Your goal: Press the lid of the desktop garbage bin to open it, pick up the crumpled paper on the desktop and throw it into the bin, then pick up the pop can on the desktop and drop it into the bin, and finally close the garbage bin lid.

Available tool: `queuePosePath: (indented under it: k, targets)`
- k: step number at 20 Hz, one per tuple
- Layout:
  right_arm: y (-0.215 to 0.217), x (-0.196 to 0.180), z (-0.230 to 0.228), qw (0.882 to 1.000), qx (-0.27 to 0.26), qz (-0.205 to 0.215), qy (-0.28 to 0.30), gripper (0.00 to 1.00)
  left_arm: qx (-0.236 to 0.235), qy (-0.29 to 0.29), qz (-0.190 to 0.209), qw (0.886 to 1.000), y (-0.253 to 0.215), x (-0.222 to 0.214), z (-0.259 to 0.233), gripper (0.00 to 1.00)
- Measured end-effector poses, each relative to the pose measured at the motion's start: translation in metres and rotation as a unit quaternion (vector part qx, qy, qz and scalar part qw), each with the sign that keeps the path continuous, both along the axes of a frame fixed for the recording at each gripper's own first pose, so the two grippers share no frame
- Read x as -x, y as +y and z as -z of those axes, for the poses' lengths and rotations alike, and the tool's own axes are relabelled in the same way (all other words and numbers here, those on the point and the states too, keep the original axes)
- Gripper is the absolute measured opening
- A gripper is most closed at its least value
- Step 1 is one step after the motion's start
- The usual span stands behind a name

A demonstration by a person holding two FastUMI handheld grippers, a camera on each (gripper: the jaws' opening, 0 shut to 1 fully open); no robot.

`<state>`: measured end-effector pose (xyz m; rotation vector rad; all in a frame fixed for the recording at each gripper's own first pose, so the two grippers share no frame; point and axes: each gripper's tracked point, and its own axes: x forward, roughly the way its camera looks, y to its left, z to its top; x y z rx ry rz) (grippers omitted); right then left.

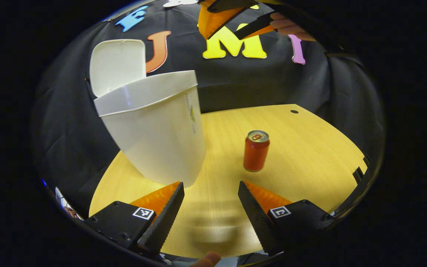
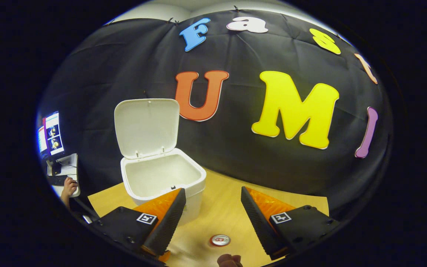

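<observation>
On table (image 1: 310,148), upright pop can (image 1: 256,151)

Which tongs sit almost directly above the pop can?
The right tongs: the pop can shows top-on just below them; the left tongs see its side.

You worked at a light wooden table (image 1: 302,155) with a small dark hole near its far edge; a white garbage bin (image 1: 161,141) stood on it with its lid (image 2: 146,126) raised upright; a red pop can (image 1: 256,151) stood upright beside the bin, apart from it.
</observation>
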<state>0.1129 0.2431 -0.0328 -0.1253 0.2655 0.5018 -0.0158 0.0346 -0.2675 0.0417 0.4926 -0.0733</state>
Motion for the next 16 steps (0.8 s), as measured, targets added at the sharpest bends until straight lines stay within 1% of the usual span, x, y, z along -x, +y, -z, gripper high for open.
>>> queuePosePath:
  k: [2, 5, 9, 11, 16]
  targets:
    - [-0.026, 0.005, -0.003, 1.000, -0.009, 0.021, 0.002, 0.95, -0.005, -0.003, 0.018, 1.000, -0.022, -0.009, 0.005, 0.97]
    - [-0.065, 0.012, -0.011, 0.998, -0.028, 0.056, 0.001, 0.95, -0.006, -0.001, 0.034, 0.999, -0.053, -0.024, 0.015, 0.97]
    - [-0.110, 0.018, -0.017, 0.994, -0.046, 0.098, -0.004, 0.95, -0.003, -0.002, 0.037, 0.999, -0.078, -0.051, 0.028, 0.97]
    - [-0.126, 0.019, -0.013, 0.993, -0.053, 0.108, 0.001, 0.95, -0.005, -0.005, 0.032, 0.999, -0.085, -0.066, 0.033, 0.97]
    - [-0.151, 0.009, 0.011, 0.993, -0.030, 0.111, 0.021, 0.95, -0.002, 0.006, 0.016, 1.000, -0.096, -0.092, 0.048, 0.98]
